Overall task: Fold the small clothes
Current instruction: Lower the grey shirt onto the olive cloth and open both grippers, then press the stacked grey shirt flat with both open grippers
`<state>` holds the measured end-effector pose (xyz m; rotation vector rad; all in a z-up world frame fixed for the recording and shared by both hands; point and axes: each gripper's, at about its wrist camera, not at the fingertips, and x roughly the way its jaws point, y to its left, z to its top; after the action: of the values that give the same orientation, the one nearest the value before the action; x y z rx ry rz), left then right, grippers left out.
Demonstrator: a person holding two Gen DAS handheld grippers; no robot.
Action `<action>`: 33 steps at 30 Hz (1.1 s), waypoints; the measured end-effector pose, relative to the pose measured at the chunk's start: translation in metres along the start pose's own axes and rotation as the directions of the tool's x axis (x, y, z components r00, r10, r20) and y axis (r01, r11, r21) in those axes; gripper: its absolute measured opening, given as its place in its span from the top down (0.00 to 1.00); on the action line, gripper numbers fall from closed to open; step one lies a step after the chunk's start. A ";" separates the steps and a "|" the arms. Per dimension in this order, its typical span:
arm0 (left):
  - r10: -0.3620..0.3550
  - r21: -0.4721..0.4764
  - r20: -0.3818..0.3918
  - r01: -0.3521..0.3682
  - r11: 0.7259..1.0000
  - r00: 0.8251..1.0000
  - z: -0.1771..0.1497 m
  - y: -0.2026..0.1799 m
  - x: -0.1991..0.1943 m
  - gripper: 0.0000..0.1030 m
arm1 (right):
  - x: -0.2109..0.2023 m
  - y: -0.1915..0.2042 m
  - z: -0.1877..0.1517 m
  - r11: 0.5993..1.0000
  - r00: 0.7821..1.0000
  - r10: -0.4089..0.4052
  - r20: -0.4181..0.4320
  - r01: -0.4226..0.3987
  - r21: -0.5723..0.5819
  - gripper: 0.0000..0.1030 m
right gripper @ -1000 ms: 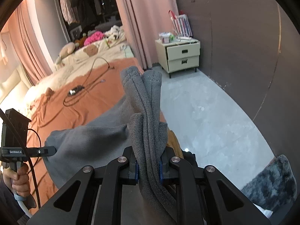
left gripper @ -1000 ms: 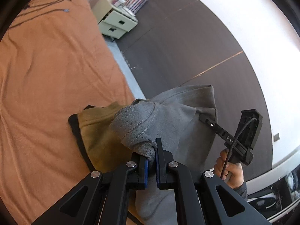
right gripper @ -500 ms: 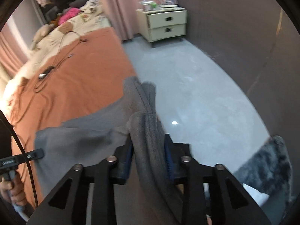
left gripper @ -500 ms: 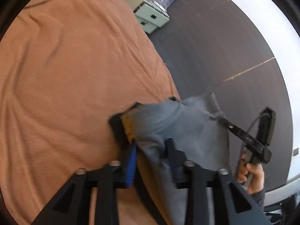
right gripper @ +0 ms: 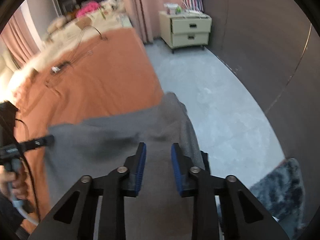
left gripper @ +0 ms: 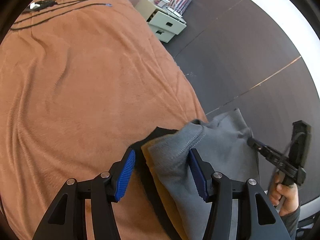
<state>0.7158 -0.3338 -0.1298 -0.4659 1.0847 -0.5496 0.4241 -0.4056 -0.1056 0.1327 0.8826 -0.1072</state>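
Observation:
A grey sweat garment point(left gripper: 220, 140) lies over the near edge of the orange bedspread point(left gripper: 80, 90), on top of a tan garment with black trim point(left gripper: 160, 133). My left gripper point(left gripper: 161, 154) hovers over the grey garment's stitched corner. Its jaws are opening; the corner lies loose between the blue pads, unpinched. In the right wrist view the grey garment point(right gripper: 104, 140) is spread flat, one side hanging off the bed. My right gripper point(right gripper: 158, 147) is above it, jaws closing with a gap and nothing pinched. Each gripper shows in the other's view: right point(left gripper: 250, 140), left point(right gripper: 51, 139).
A pale two-drawer nightstand point(right gripper: 190, 32) stands by the dark wall past the bed's corner. Black cables point(left gripper: 50, 4) lie on the far part of the bedspread. Grey floor point(right gripper: 210, 100) runs along the bed's right side, with a dark fluffy rug point(right gripper: 284, 188) nearby.
Both grippers were shut on bunched grey cloth held up. They have let go, and the garment now lies spread on the bed. Both views have tilted down toward it.

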 end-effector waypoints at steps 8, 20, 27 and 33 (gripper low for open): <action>0.005 -0.062 -0.036 -0.007 0.998 0.999 0.002 0.018 0.023 0.40 | 0.031 -0.050 0.027 0.996 0.999 -0.013 -0.050 0.017 0.090 0.89; -0.006 -0.004 -0.036 0.005 1.000 0.999 -0.013 0.001 -0.008 0.40 | -0.051 -0.055 -0.010 0.999 0.999 0.049 0.015 -0.049 0.009 0.86; -0.011 0.036 -0.069 0.013 0.999 0.998 -0.042 -0.018 -0.020 0.40 | -0.073 -0.057 -0.051 0.998 0.998 0.054 -0.020 -0.054 0.025 0.86; -0.036 0.074 -0.099 0.043 0.996 0.994 -0.064 -0.034 -0.025 0.40 | -0.109 -0.055 -0.080 0.996 0.996 0.076 0.038 -0.077 0.032 0.86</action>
<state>0.6420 -0.3497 -0.1177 -0.3982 1.1462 -0.6517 0.2857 -0.4430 -0.0754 0.1954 0.8382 -0.0527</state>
